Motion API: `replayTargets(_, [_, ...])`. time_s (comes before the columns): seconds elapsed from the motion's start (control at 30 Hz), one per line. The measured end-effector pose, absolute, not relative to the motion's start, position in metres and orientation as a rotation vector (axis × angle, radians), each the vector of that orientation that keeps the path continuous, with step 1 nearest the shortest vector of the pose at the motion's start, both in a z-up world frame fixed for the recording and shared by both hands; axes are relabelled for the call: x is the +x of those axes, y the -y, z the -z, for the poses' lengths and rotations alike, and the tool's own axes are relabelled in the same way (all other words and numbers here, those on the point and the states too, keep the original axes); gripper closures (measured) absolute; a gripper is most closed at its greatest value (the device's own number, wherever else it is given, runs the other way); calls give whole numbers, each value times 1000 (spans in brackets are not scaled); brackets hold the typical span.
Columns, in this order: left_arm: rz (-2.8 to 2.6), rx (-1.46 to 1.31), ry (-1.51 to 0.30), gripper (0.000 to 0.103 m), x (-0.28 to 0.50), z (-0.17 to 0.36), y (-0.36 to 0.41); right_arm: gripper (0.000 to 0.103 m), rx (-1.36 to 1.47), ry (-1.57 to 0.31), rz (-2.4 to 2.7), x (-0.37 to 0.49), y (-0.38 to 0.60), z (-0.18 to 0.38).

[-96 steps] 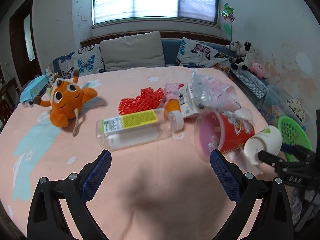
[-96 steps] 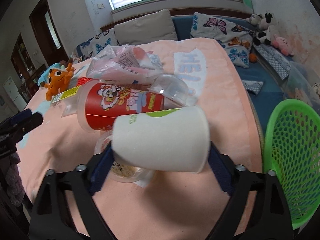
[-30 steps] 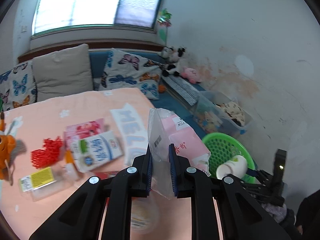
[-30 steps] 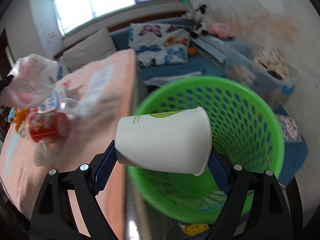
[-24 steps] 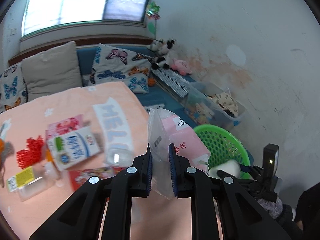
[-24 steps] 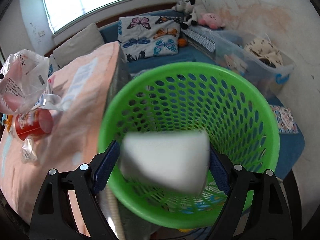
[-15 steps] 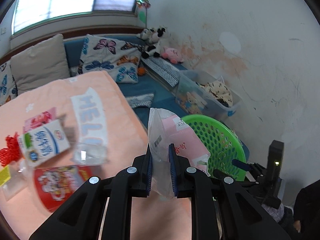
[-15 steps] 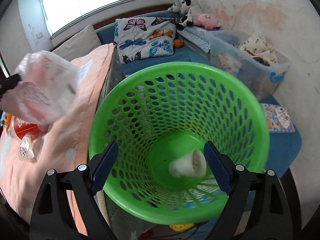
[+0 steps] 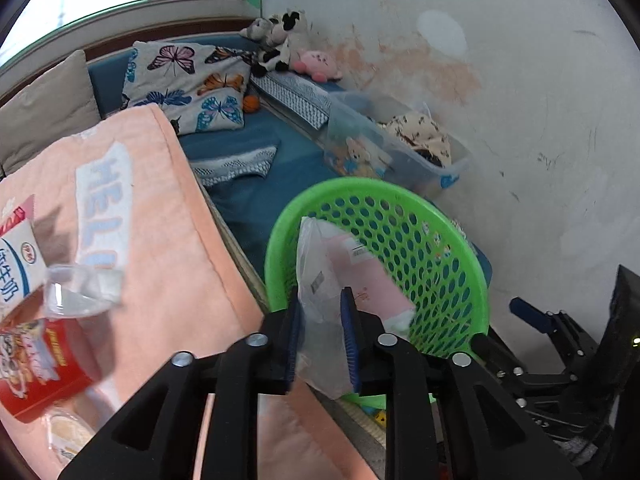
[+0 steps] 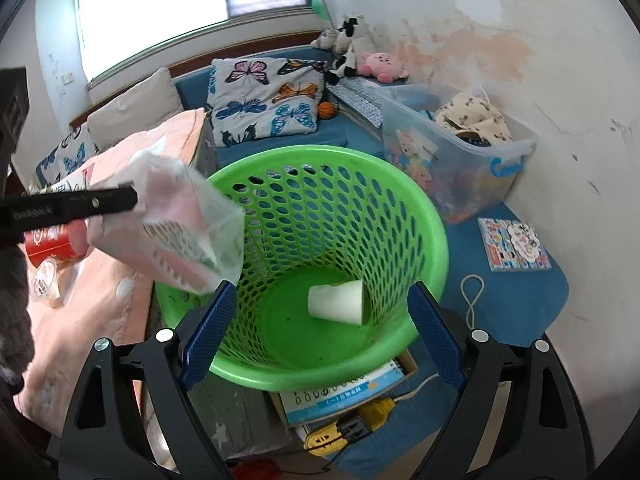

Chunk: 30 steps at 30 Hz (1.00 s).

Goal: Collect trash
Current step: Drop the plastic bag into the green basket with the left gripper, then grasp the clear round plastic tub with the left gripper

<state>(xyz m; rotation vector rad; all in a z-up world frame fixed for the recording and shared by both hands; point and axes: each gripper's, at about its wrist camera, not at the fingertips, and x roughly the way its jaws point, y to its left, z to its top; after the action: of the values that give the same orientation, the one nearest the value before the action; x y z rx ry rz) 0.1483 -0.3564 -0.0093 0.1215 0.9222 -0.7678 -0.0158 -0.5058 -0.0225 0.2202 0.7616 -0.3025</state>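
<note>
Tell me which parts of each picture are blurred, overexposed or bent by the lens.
Left wrist view: the red printed cup at the lower left is motion-blurred; the window is washed out. Right wrist view: the white paper cup in the green perforated plastic basket is sharp; walls curve near the edges.

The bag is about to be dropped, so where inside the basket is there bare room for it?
The green basket floor is bare on the near and left side, bordered by its mesh wall. The white cup lies on its side at the right of the floor. The plastic bag hangs over the left rim, held by the left tool.
</note>
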Motion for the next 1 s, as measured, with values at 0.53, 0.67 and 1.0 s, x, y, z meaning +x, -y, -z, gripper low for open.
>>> replayTargets(0.53, [701,144,-884,51,136,0,308,16,252,-742,248,-24,487,17])
replayTargets(0.67, [638,141,-870,42,134,-5,277,16,245,-735,209,-18,471,13])
replayTargets(1.0, [474,174,-832,28,123,4,193,16,214,-725,110,1,434,4])
